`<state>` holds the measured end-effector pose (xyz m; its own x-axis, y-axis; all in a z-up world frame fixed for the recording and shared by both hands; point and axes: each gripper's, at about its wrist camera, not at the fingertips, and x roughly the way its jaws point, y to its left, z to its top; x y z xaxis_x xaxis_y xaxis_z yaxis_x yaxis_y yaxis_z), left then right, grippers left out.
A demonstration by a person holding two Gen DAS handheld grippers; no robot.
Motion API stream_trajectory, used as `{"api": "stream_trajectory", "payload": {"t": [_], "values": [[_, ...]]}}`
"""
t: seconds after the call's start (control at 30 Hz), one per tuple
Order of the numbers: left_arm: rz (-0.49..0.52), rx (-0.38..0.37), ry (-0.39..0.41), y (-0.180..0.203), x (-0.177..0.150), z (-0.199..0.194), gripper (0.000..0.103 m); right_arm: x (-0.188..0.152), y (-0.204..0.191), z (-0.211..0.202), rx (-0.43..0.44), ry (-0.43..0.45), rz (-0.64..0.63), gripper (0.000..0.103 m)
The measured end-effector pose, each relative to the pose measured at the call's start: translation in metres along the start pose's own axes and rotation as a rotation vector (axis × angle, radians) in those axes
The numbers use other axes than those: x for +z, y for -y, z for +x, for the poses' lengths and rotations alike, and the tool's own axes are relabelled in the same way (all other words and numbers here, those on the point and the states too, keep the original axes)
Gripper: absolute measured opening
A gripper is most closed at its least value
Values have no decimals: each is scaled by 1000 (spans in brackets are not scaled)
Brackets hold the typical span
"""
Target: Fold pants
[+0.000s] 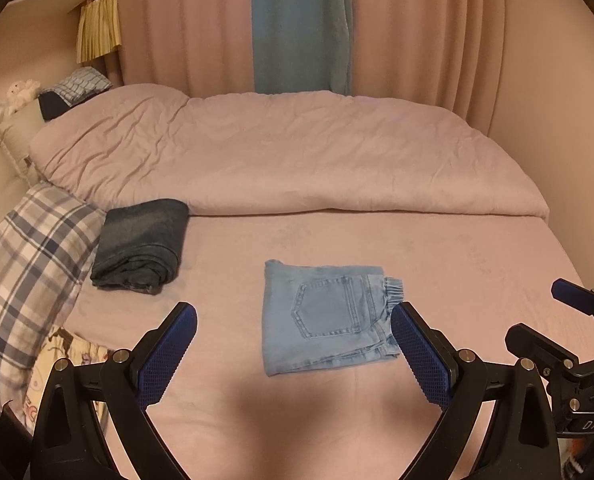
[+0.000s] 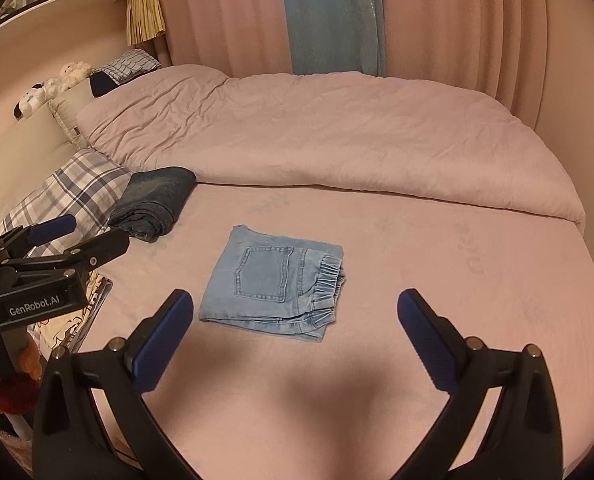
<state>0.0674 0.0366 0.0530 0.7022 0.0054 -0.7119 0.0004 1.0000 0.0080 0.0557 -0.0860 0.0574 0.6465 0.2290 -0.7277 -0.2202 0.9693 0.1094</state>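
While both grippers hover above pink bed sheet (image 1: 337,420), neither touches anything. Light-blue jeans (image 1: 325,316) lie folded into compact rectangle mid-bed, back pocket up, elastic waistband toward right. Left gripper (image 1: 293,356) jaws spread wide, empty, near jeans. Right gripper (image 2: 295,340) likewise wide, empty. Dark folded jeans (image 1: 141,244) beside plaid pillow (image 1: 29,264), left. Pink duvet (image 1: 277,152) bunched behind.

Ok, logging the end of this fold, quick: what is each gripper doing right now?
Left gripper: open, empty, above the folded light blue denim pants.
Right gripper: open, empty, apart from the pants.
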Motion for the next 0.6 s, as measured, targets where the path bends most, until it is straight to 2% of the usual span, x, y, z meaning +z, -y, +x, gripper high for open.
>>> {"api": "stream_trajectory", "payload": {"t": [0.6], "values": [[-2,3,-11,-1,-2,2,97,2,3,0,9,-4,-4,103]]}}
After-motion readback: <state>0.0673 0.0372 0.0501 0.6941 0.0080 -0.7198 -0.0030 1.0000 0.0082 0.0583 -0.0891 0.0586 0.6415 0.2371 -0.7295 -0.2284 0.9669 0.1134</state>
